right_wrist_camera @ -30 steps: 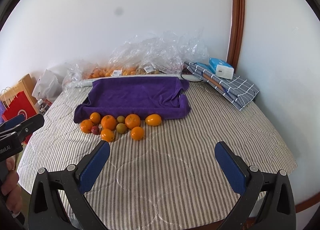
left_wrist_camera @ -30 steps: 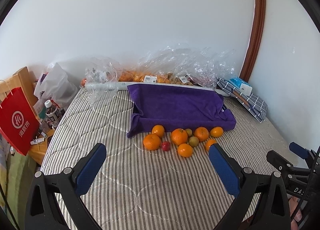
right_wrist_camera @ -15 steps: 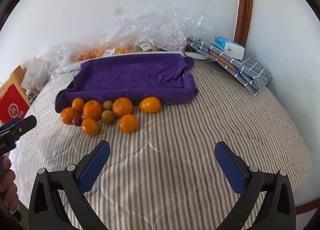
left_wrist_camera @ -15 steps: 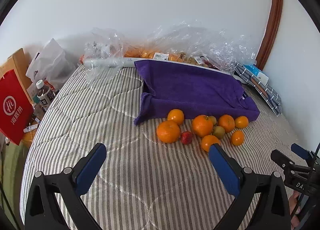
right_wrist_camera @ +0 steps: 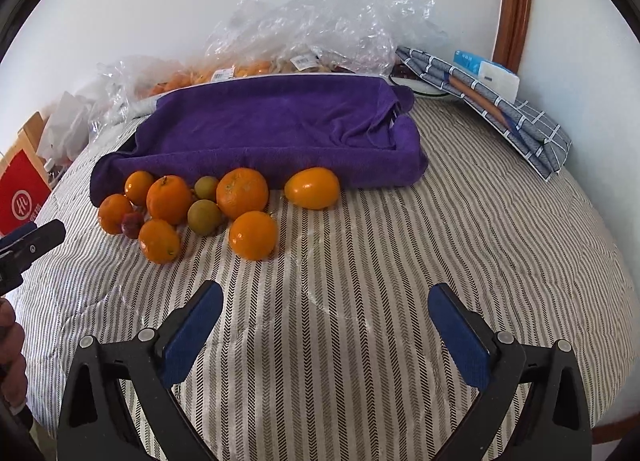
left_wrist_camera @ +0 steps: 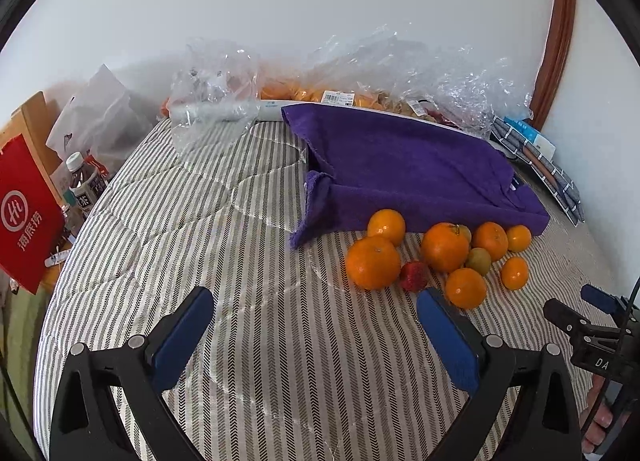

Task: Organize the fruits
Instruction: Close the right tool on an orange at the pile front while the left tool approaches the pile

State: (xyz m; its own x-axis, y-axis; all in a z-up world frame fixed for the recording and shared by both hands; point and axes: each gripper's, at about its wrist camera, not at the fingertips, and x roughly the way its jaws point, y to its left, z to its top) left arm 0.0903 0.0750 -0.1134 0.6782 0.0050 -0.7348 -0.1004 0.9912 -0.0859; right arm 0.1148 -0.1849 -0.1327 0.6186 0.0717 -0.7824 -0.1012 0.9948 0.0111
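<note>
I see a striped bed cover (right_wrist_camera: 400, 261) under everything. A red paper bag (left_wrist_camera: 24, 213) stands at the left edge, with a drink bottle (left_wrist_camera: 82, 189) just beside it. Crumpled clear plastic bags (right_wrist_camera: 328, 25) lie along the white wall (left_wrist_camera: 320, 1). A checked cloth (right_wrist_camera: 520, 121) carries a tissue pack (right_wrist_camera: 490, 75) near the wooden frame (right_wrist_camera: 516, 1).

A bed with a striped quilted cover (right_wrist_camera: 360, 269) carried everything. The purple towel-draped tray (right_wrist_camera: 272, 129) lay on it toward the wall. Just in front of the tray's near edge sat a cluster of oranges (right_wrist_camera: 240, 193), two small green fruits (right_wrist_camera: 204, 217) and one small red fruit (right_wrist_camera: 132, 223) among them. Behind the tray lay crumpled clear plastic bags (right_wrist_camera: 320, 33). To the tray's right lay a folded checked cloth (right_wrist_camera: 520, 121).
</note>
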